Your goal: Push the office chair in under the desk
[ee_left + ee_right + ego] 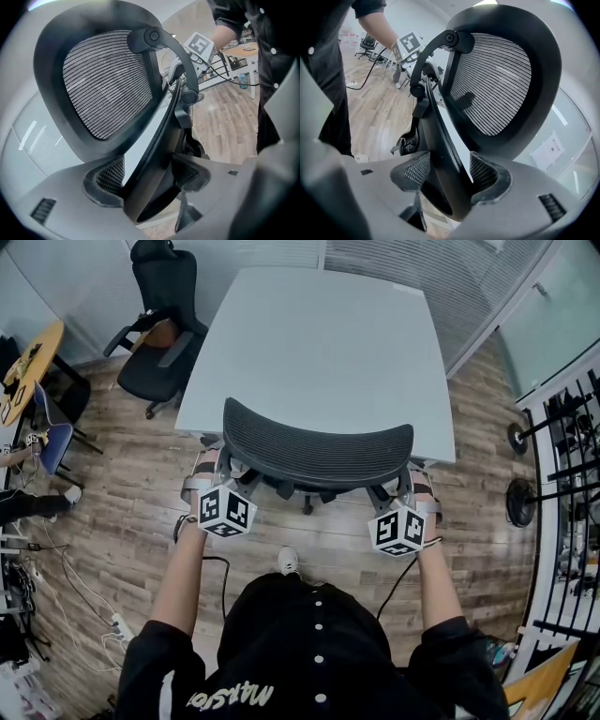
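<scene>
left gripper (214,474) and right gripper (410,486) each clamp the office chair (319,451) backrest edge, mid-frame; seat under desk (319,343), push looks nearly finished; next, release.

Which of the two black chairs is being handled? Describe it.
Find the white desk. The chair stands at its near edge, mesh back toward the person. Unlike the other chair at the desk's far left corner, its back is clamped by the left gripper and right gripper.
</scene>
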A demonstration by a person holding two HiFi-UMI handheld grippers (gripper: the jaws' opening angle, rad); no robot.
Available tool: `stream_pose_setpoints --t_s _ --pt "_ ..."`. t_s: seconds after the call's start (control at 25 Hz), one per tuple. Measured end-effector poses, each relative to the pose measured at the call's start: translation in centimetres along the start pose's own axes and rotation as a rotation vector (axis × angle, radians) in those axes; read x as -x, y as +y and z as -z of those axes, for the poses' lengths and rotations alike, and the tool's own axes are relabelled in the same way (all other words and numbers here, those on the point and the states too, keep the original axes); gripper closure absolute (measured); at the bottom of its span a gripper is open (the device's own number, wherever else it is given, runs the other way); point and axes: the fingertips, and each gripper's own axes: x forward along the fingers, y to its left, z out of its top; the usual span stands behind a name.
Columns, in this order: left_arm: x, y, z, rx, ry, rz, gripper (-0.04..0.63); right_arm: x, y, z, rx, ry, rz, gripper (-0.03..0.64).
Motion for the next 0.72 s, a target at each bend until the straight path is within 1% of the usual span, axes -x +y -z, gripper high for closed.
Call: stream_pose_setpoints --t_s 0.72 --pt "-1.6 2.0 0.5 0.002 -0.001 0.01 0.268 -1.8 -1.3 -0.5 -0.004 0.005 0.014 0.339"
